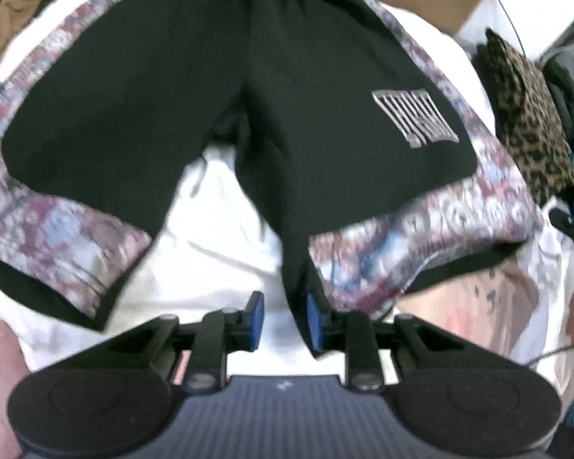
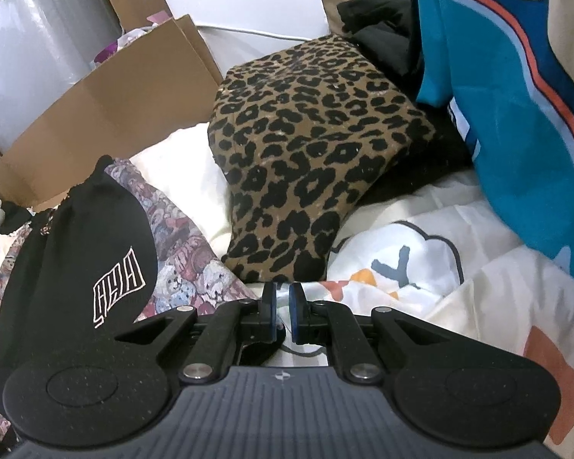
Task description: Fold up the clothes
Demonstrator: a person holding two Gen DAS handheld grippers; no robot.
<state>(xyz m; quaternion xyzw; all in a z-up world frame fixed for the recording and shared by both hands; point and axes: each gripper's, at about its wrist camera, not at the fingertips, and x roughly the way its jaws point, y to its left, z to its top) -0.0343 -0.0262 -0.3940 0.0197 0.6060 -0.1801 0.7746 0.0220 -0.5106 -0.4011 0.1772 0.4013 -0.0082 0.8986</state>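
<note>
While pointed steeply down over black shorts (image 1: 195, 88) spread flat on the white bed sheet (image 1: 218, 229), left tongs (image 1: 285, 321) stand narrowly parted with the inner edge of one shorts leg between the blue pads (image 1: 257, 315), fabric touching one pad, grip not confirmable through blur. Right tongs (image 2: 282, 315) nearly closed, nothing visibly clamped, hovering over printed bedding (image 2: 401, 267) just beside the shorts' patchwork side panel (image 2: 180, 260). Folded leopard-print garment (image 2: 317, 145) ahead, teal jersey (image 2: 516, 114) at right, cardboard box (image 2: 107, 114) behind.
</note>
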